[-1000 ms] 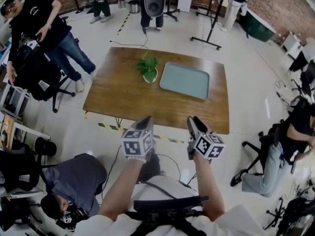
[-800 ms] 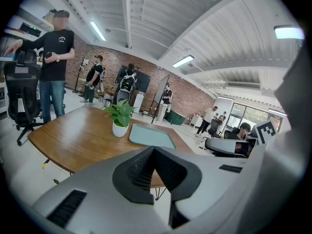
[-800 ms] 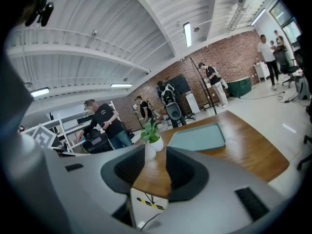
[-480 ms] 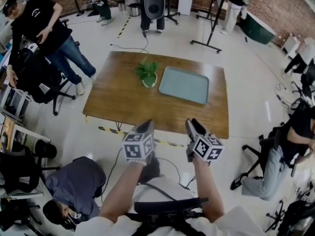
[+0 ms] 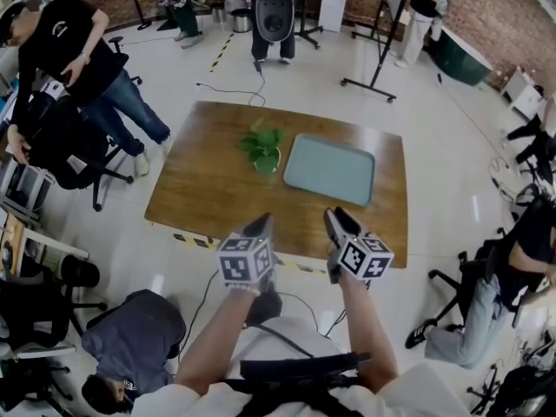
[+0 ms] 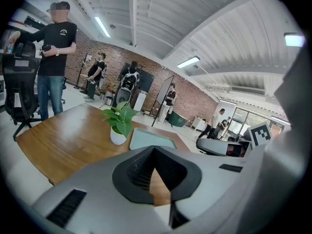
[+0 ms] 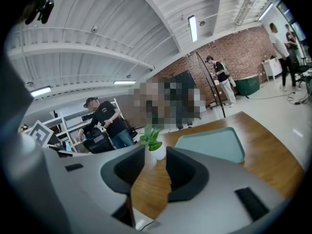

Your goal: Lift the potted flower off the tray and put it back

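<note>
Both tools are being held at the near edge of the surface [image 5: 208, 181], well apart from everything on it.

- Left tool [image 5: 261, 226]: the jaws are being held pressed together at the tips, with nothing pinched. Only wood is showing below them in the left gripper view [image 6: 154, 150].
- Right tool [image 5: 334, 220]: the jaws are being held spread, with nothing gripped. The far-off plant is being framed in the gap in the right gripper view [image 7: 155, 152].
- A marker cube [image 5: 245, 263] is being carried on each tool.

Surface: a brown wooden top is being used.
- The potted flower [image 5: 263, 146] is standing upright on the bare wood, outside the tray [image 5: 330, 170] and just beside its left edge near the far corner. It is a green plant in a white pot.
- The tray is pale blue-grey and is lying flat, right of centre.

Room:
- A pale glossy floor [image 5: 452, 146] and a brick wall [image 5: 486, 7] are being shown at the back.
- Striped tape [image 5: 195, 241] is stuck on the floor under the near edge.
- A cable [image 5: 230, 85] is trailing beyond the far edge.
- A dark box on a stand [image 5: 276, 11] and a tall pole stand [image 5: 373, 42] are standing farther back.
- A person in a black top [image 5: 69, 50] is standing at the left beside an office chair [image 5: 61, 146].
- One person is crouching at the lower left [image 5: 130, 337], and another is seated at the right [image 5: 512, 268].
- Overhead, a white ribbed ceiling [image 6: 161, 28] with strip lights [image 6: 102, 27] is showing.
</note>
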A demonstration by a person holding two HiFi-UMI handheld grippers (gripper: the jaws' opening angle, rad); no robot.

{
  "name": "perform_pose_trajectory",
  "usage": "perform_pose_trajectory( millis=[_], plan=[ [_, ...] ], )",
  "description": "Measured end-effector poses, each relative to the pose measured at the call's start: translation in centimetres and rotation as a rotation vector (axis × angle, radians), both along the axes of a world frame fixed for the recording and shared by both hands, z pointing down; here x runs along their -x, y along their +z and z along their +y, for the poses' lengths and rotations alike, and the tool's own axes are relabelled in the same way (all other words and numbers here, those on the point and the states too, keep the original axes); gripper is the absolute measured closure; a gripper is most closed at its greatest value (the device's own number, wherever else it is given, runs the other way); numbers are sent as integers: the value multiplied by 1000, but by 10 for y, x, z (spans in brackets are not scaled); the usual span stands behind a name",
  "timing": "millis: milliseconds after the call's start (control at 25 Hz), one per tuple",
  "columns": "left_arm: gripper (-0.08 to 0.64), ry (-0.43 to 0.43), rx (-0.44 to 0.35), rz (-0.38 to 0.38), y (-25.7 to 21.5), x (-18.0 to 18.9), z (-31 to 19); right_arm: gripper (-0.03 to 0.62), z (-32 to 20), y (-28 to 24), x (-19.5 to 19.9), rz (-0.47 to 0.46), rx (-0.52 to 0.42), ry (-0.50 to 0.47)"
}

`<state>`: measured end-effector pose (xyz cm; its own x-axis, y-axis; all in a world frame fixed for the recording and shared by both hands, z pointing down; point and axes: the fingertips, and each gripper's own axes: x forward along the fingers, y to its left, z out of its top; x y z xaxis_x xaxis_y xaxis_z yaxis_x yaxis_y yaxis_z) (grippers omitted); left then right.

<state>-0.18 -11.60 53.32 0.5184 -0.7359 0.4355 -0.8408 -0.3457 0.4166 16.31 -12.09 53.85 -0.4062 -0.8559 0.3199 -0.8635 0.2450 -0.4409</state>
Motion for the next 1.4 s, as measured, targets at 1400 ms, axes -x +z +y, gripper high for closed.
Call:
perform_pose_trajectory(
  millis=[1400],
  plan=[
    [563,167,23,-38,12,-16,-164,442,-251,102,97,80,201,-158]
  ],
)
